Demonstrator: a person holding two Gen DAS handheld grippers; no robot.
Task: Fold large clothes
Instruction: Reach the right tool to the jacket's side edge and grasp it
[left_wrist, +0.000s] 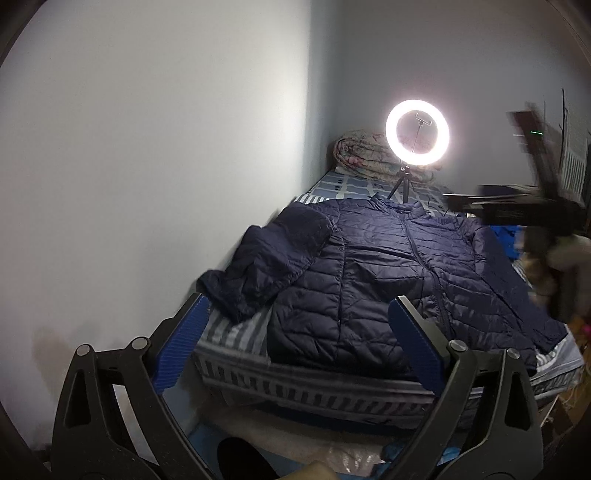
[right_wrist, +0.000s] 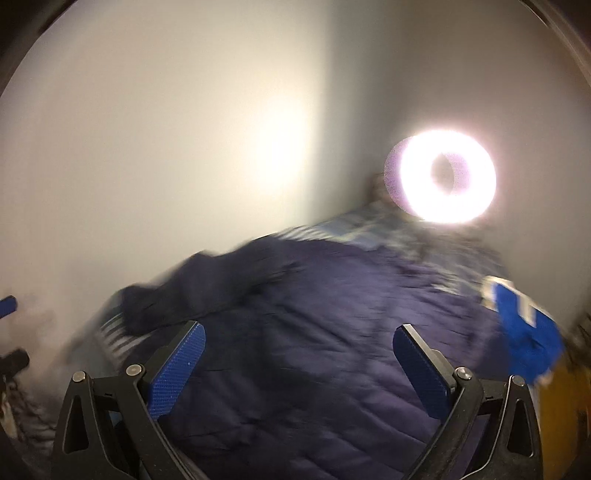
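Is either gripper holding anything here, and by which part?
Nothing. The left gripper and right gripper are both open and empty above the navy quilted puffer jacket.

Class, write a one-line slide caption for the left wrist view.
Open left claw faces a navy puffer jacket spread flat on a striped bed, ring light behind.

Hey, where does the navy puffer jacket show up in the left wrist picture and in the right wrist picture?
Left wrist view: the navy puffer jacket lies spread on the striped bed, centre-right, beyond the open jaws.
Right wrist view: the jacket fills the lower middle, blurred, between and beyond the open jaws.
Shared landmark: the lit ring light shines beyond the jacket's collar end in both.
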